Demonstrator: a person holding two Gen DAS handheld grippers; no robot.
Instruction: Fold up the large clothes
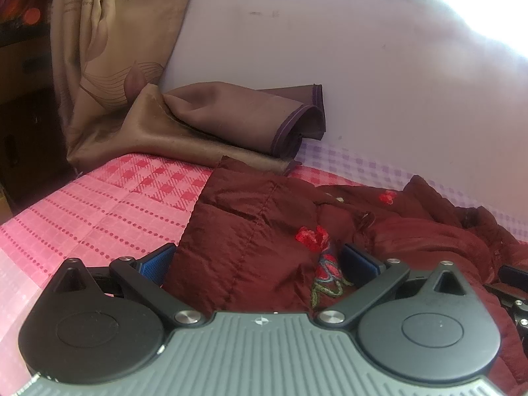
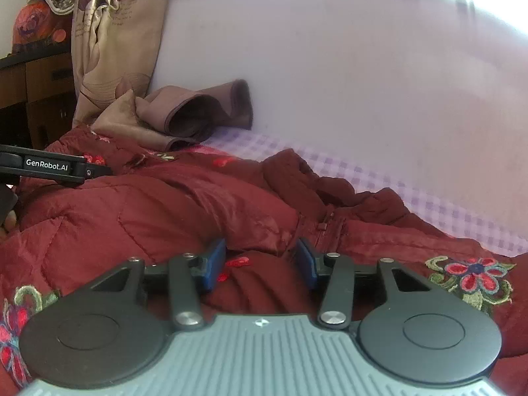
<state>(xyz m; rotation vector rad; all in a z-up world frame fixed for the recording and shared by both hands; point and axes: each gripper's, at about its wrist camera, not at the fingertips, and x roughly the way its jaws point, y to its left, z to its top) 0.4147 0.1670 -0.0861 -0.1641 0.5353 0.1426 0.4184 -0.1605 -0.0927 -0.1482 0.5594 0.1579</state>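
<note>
A dark red quilted jacket (image 1: pixel 257 217) with embroidered red flowers lies crumpled on the bed. It also fills the right wrist view (image 2: pixel 158 204). My left gripper (image 1: pixel 259 260) is open wide, its blue pads on either side of a jacket edge. My right gripper (image 2: pixel 262 259) is open over a fold of the jacket near the zipper (image 2: pixel 325 224). The left gripper's black body (image 2: pixel 49 166) shows at the left edge of the right wrist view.
The bed has a pink checked sheet (image 1: pixel 99 211) on the left and a lilac checked part (image 2: pixel 429 194) by the wall. A brown curtain (image 1: pixel 115 49) hangs at the back left, its end bunched on the bed (image 1: pixel 231 118). A lilac wall (image 1: pixel 363 66) stands behind. Dark wooden furniture (image 2: pixel 36 92) stands far left.
</note>
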